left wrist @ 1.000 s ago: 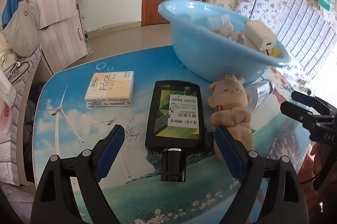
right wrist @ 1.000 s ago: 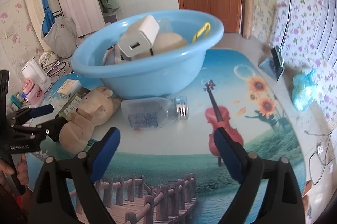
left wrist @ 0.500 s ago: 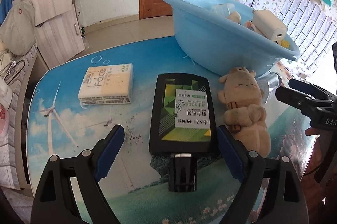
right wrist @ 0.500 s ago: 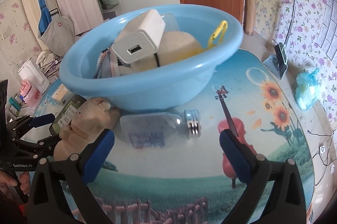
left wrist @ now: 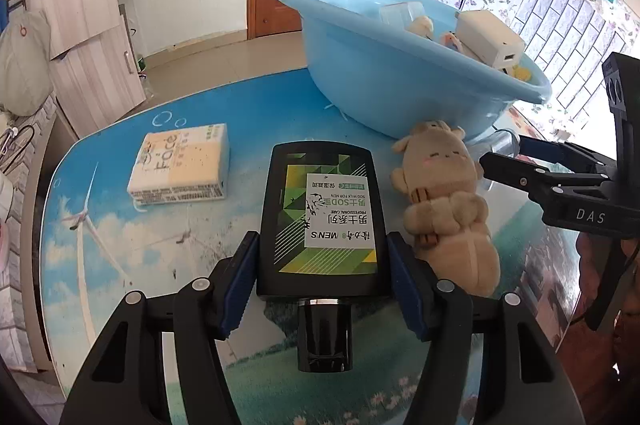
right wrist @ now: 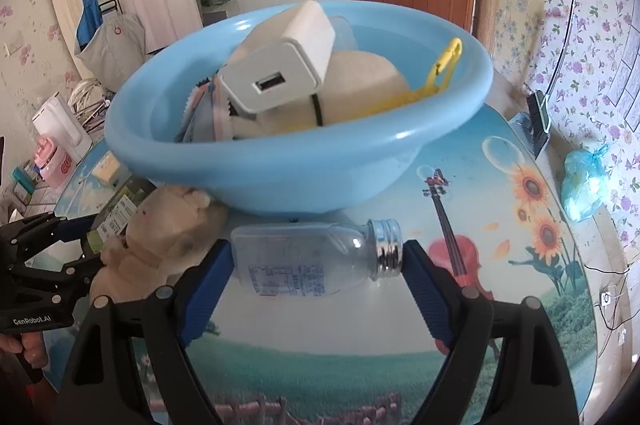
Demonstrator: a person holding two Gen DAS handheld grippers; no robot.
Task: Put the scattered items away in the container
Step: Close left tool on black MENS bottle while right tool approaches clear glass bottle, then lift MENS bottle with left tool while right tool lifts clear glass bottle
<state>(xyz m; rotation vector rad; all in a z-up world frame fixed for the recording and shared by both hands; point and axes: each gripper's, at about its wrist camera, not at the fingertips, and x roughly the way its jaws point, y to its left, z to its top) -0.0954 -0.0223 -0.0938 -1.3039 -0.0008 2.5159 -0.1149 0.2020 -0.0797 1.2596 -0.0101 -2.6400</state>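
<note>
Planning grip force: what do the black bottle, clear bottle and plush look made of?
Black bottle: likely hard plastic, glossy, printed label. Clear bottle: see-through, plastic or glass, unclear; shiny threaded metal-look neck. Plush: soft beige fabric, fuzzy surface.

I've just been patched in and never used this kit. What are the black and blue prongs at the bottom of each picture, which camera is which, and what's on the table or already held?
No robot arm here: a person holds a pair of tongs in each hand, and a fisheye camera on each looks along its fingers. The left view shows the left tongs closed around the sides of a black bottle lying flat on the table. The right view shows the right tongs straddling a clear bottle on its side; a firm grip isn't clear. Beside them lie a plush toy and a tissue pack. The blue basin already holds a white charger and other bits.
</note>
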